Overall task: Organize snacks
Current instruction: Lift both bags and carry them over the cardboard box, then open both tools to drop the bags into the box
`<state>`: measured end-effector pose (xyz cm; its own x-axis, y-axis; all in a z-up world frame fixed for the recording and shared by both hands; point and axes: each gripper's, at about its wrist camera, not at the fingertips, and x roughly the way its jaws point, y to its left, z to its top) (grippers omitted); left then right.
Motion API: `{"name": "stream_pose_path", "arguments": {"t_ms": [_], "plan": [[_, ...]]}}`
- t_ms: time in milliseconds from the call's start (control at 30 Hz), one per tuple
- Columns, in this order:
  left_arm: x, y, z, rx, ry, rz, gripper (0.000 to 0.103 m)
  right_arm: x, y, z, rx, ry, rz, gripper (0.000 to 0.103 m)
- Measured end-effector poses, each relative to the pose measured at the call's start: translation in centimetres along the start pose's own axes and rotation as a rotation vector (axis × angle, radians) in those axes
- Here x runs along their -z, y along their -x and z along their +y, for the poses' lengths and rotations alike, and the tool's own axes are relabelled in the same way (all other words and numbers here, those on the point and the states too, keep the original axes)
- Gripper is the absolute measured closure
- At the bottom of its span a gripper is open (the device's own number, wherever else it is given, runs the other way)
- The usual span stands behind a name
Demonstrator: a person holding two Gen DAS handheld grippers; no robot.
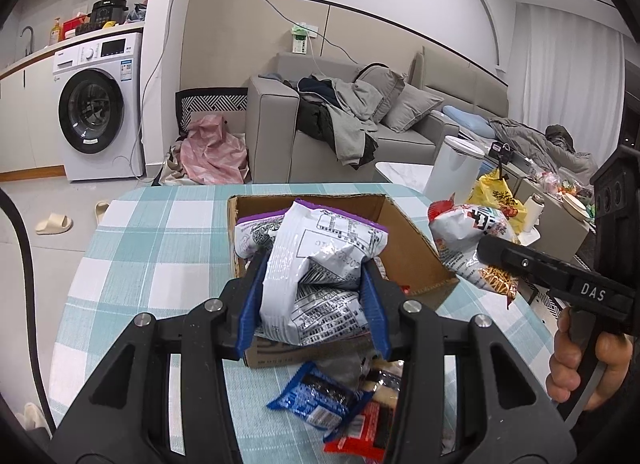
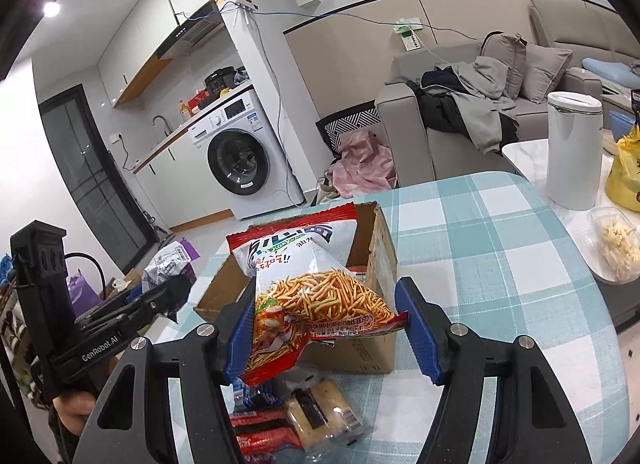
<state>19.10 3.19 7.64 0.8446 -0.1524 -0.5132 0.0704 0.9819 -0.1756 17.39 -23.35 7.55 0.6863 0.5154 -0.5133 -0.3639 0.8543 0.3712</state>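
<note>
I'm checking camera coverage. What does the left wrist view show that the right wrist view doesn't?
Only the left wrist view shows the left gripper shut on a purple-edged bag, a blue packet near it on the table, and slippers on the floor.

Only the right wrist view shows the right gripper holding a red bag of fried sticks, and a clear tub.

Both show the cardboard box, the checked tablecloth, the washing machine and the sofa.
</note>
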Motion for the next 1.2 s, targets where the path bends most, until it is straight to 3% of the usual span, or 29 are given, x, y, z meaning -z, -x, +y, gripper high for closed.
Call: {"name": "stream_pose_path", "arguments": {"t_ms": [533,1200], "plan": [[-0.3,-5.4,1.2,-0.065,0.008,0.032,0.061,-1.3,-4.8,0.3,0.011,-0.02,0.031,0.036],[0.2,-6.5,0.4,-0.059,-0.012,0.013,0.061,-1.3,-8.4,-0.1,0.041,-0.015,0.043,0.036]]}}
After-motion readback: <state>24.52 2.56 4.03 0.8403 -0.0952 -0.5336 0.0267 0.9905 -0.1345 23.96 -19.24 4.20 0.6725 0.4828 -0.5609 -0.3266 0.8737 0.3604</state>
